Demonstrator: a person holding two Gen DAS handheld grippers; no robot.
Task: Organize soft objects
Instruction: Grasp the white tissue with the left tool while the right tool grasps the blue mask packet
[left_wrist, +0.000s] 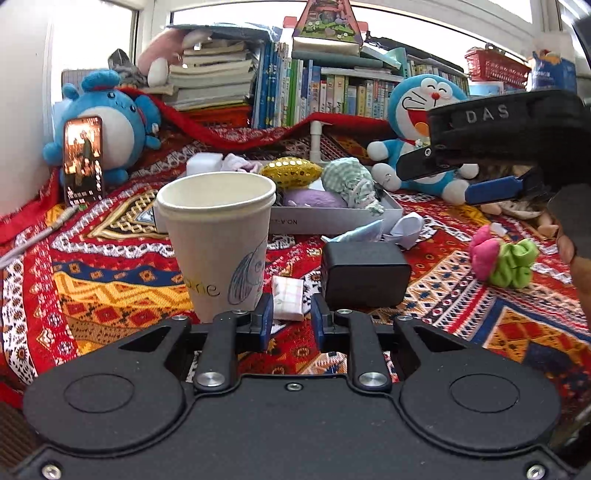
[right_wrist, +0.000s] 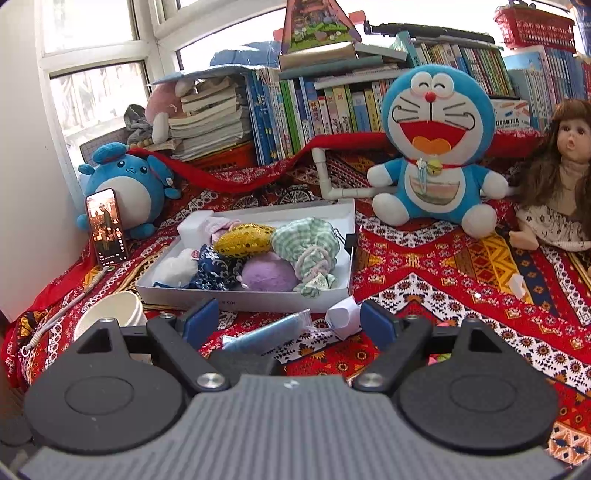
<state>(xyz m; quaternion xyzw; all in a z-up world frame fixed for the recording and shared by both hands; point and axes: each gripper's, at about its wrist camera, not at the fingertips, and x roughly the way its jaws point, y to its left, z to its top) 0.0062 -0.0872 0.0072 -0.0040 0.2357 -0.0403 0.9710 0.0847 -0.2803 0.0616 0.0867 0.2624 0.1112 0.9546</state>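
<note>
Presently the item in hand is the small checked packet (left_wrist: 288, 298), lying on the patterned cloth (left_wrist: 110, 288) right at the tips of the left gripper (left_wrist: 291, 321). It is white with faint pink and green plaid and looks folded or wrapped. Judged light, soft and squashable, it is best pinched across its narrow width, low and near the middle, lest it slide out. The left gripper's jaws are drawn in to their narrowest about it; the grip looks slight. A paper cup (left_wrist: 218, 240) stands just left of the fingers, and a black block (left_wrist: 364, 275) just right. Beyond is the white box (left_wrist: 332, 219) already holding soft items. The right gripper (right_wrist: 288, 321) stands wide and holds nothing.
</note>
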